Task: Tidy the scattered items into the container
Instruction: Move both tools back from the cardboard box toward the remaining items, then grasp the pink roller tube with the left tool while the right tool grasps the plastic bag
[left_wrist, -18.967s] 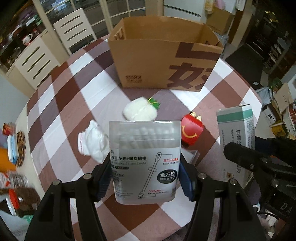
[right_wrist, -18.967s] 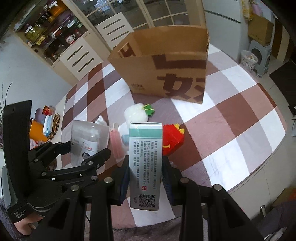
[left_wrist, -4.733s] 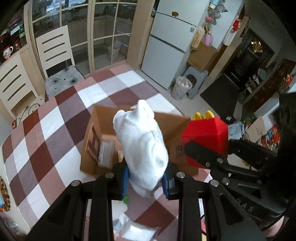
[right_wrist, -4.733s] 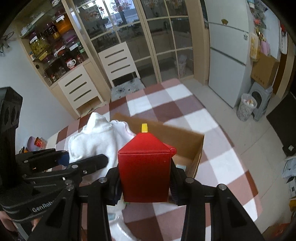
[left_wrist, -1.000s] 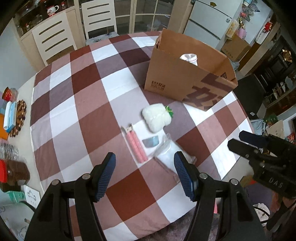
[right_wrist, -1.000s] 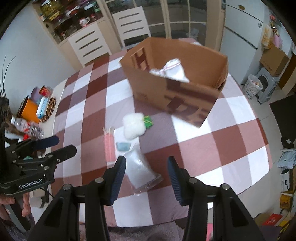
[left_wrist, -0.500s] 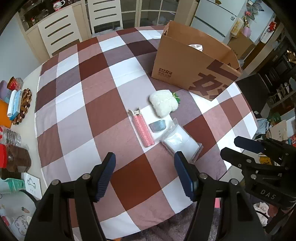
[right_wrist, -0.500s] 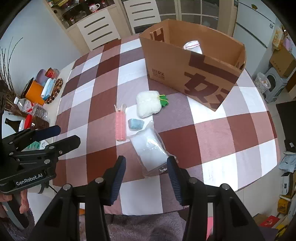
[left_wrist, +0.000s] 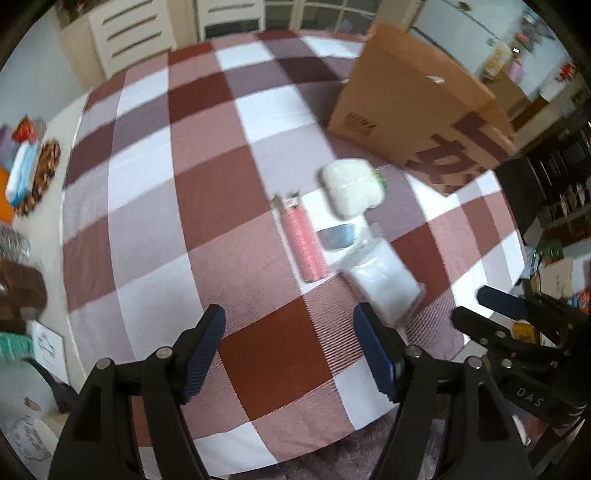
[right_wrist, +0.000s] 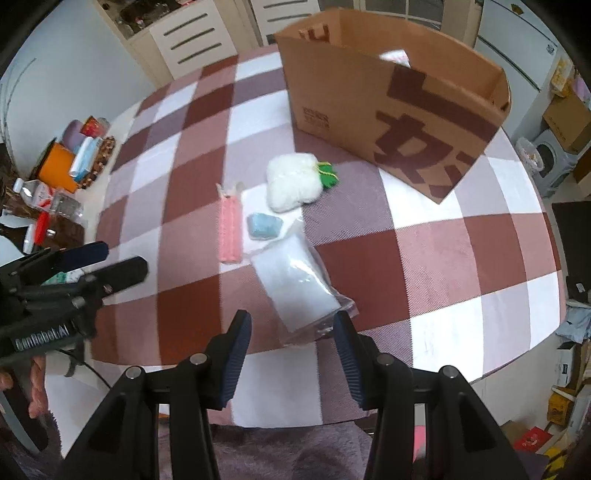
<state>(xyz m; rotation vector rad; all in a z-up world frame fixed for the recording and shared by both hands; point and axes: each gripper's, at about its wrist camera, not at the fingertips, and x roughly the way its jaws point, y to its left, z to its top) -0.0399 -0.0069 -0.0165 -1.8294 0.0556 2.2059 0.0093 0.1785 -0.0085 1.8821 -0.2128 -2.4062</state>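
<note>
A brown cardboard box (left_wrist: 417, 103) (right_wrist: 391, 99) stands open at the far side of the checked table. In front of it lie a white fluffy toy with a green tag (left_wrist: 351, 186) (right_wrist: 293, 181), a pink pack (left_wrist: 304, 243) (right_wrist: 231, 230), a small blue item (left_wrist: 338, 236) (right_wrist: 263, 226) and a clear bag with white contents (left_wrist: 384, 280) (right_wrist: 295, 284). My left gripper (left_wrist: 288, 328) is open and empty above the table's near edge. My right gripper (right_wrist: 291, 332) is open and empty, just short of the clear bag's near end.
Bottles, an orange box and snacks (right_wrist: 66, 166) crowd the table's left edge. White cabinets (right_wrist: 192, 33) stand behind the table. A fridge (right_wrist: 517, 29) and boxes (right_wrist: 569, 122) are at the right. The right gripper shows in the left wrist view (left_wrist: 517, 317).
Both grippers have come down and closer to the table. The loose items now look larger, and the clear bag lies right in front of the right gripper.
</note>
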